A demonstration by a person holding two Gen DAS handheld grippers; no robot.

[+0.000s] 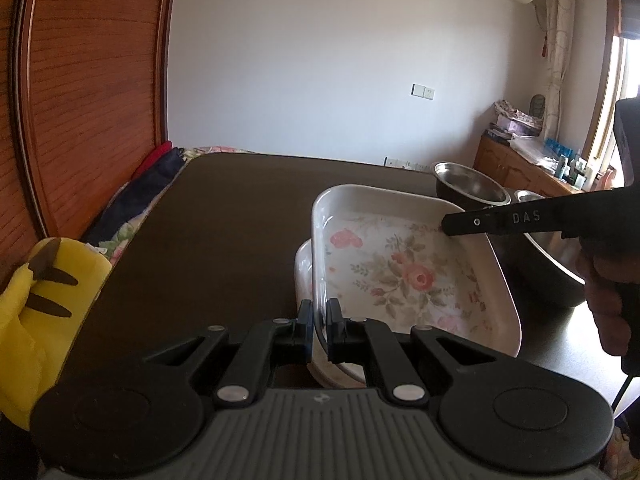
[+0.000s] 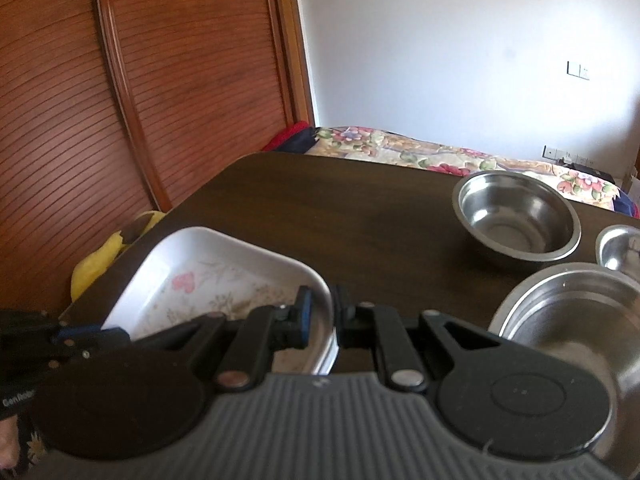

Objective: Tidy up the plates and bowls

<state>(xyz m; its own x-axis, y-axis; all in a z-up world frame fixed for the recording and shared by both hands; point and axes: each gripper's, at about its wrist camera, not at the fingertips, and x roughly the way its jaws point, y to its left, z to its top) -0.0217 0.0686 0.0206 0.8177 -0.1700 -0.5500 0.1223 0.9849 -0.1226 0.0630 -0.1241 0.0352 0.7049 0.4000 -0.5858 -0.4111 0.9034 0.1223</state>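
Observation:
A square white plate with a pink flower print (image 1: 400,272) is held between both grippers over the dark table (image 1: 224,232). My left gripper (image 1: 319,312) is shut on its near rim. My right gripper (image 1: 444,226) pinches the far right rim. In the right wrist view, the right gripper (image 2: 322,304) is shut on the plate (image 2: 208,276) at its corner, and the left gripper (image 2: 116,334) shows at the far left. A second white dish (image 1: 303,272) lies directly under the plate; I cannot tell whether they touch.
Three steel bowls (image 2: 516,216) (image 2: 572,312) (image 2: 620,248) stand on the table's right side. A yellow plush toy (image 1: 48,288) sits off the left edge by the wooden slatted doors. A bed with a flowered cover (image 2: 400,148) lies beyond the table.

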